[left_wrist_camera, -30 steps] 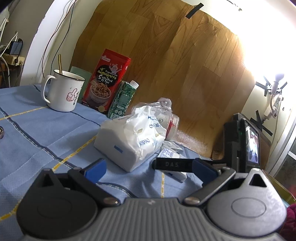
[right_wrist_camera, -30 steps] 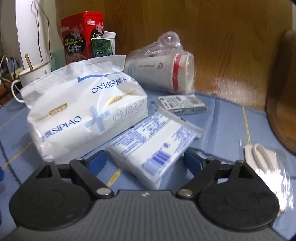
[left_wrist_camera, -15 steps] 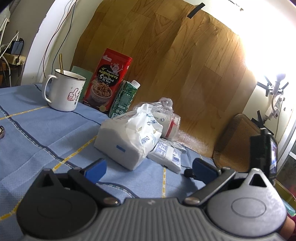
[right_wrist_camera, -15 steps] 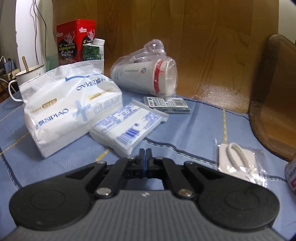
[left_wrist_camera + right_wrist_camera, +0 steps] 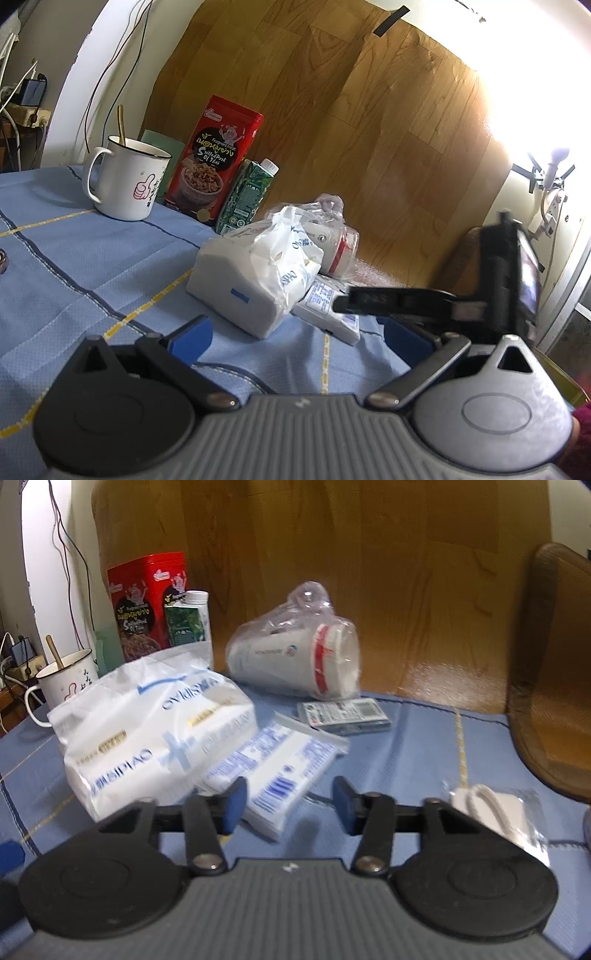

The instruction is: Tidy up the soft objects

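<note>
A big white tissue pack [image 5: 147, 734] lies on the blue tablecloth [image 5: 424, 746]; it also shows in the left wrist view [image 5: 255, 280]. A flat white wipes packet [image 5: 273, 771] leans against its right side, also seen in the left wrist view [image 5: 328, 314]. My right gripper [image 5: 288, 805] is open, its blue pads on either side of the packet's near end, not touching. My left gripper [image 5: 295, 336] is open and empty, short of the tissue pack. The right gripper's black body [image 5: 443, 299] reaches in from the right in the left wrist view.
Bagged paper cups [image 5: 295, 661] lie behind the packs, with a small card box [image 5: 343, 710] beside them. A mug [image 5: 125, 177], red tin [image 5: 214, 158] and green carton [image 5: 247, 195] stand at the back. A bagged cord [image 5: 491, 808] lies right. A chair [image 5: 554, 664] stands at the table's right edge.
My right gripper was open a second ago, shut half a second ago while pulled back, and is open again, moved forward to the wipes packet. The left gripper stayed still.
</note>
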Motion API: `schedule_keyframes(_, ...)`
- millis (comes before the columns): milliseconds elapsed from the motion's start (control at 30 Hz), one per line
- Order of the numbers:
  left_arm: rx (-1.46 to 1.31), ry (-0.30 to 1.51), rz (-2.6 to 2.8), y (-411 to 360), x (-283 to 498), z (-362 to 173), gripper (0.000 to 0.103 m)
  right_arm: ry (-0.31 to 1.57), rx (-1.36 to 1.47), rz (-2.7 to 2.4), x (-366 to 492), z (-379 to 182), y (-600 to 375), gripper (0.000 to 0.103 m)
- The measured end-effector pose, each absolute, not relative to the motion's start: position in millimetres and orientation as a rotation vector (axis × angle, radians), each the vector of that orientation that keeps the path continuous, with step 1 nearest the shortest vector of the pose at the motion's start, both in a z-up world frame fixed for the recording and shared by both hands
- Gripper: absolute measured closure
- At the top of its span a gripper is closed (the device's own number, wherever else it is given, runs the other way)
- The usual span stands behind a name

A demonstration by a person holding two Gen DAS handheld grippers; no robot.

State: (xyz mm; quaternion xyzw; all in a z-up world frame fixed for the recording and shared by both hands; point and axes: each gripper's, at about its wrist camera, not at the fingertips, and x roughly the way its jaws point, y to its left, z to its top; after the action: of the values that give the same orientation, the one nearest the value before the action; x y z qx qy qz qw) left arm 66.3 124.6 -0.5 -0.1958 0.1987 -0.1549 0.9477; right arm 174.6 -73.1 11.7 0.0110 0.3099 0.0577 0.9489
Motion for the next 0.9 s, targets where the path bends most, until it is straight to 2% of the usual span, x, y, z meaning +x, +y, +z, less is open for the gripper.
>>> schedule_keyframes(67,-0.398,0.404,-0.317,124.5,66.2,-0.4,0.001,0.632,0.002,0.101,184.0,9.6,-67.4,0.034)
schedule_keyframes(200,-0.398,0.403,-0.319,124.7,65.8,-0.4,0.001,0.677,0.003,0.078,209.9,2.5,-62.6,0.013)
schedule_keyframes(400,-0.403,0.404,-0.328,125.2,66.5,-0.6,0.001,0.770,0.204,0.026,238.8,-2.9,-82.5,0.007)
schedule_keyframes(500,-0.404,0.404,-0.328,125.3,66.3,-0.6,0.001,0.775,0.209,0.016,239.4,-2.1,-81.4,0.007)
schedule_keyframes(633,-0.406,0.406,-0.326,125.5,66.8,-1.2,0.001,0.740,0.044,0.040,235.6,-7.4,-66.5,0.009)
schedule_keyframes(700,-0.409,0.408,-0.325,125.9,67.7,-1.6,0.001,0.734,0.018,0.052,234.2,-8.7,-68.3,0.016)
schedule_keyframes(900,-0.410,0.410,-0.325,126.3,68.6,-1.6,0.001,0.739,0.007,0.059,225.9,-6.1,-92.7,0.020)
